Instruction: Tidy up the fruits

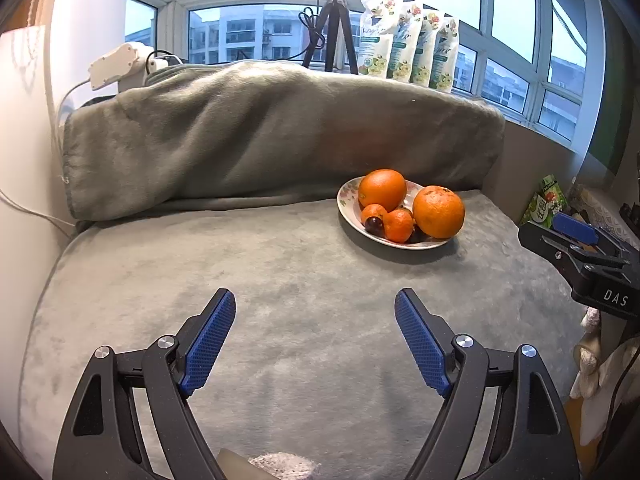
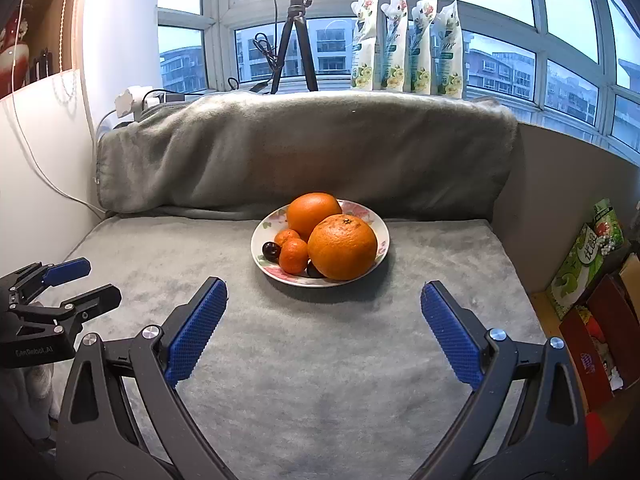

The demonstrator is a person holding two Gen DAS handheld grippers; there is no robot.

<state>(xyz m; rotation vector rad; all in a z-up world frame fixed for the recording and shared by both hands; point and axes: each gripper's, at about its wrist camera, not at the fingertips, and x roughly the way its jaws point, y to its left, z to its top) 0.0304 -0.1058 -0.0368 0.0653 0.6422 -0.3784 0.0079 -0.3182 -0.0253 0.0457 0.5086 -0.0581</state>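
Observation:
A floral plate (image 2: 380, 226) (image 1: 347, 208) stands on the grey blanket-covered surface. It holds two large oranges (image 2: 342, 246) (image 1: 438, 212), two small tangerines (image 2: 293, 255) (image 1: 398, 225) and dark plums (image 2: 271, 250) (image 1: 374, 224). My right gripper (image 2: 323, 300) is open and empty, just in front of the plate. My left gripper (image 1: 315, 312) is open and empty too, low over the blanket to the left of the plate. Each gripper shows at the edge of the other's view, the right gripper (image 1: 576, 236) at right and the left gripper (image 2: 80, 280) at left.
A rolled grey blanket (image 2: 304, 152) lies behind the plate. Several refill pouches (image 2: 406, 44) and a tripod (image 2: 294, 40) stand on the windowsill. Boxes (image 2: 588, 272) sit off the right edge. A white wall (image 2: 36, 184) bounds the left side.

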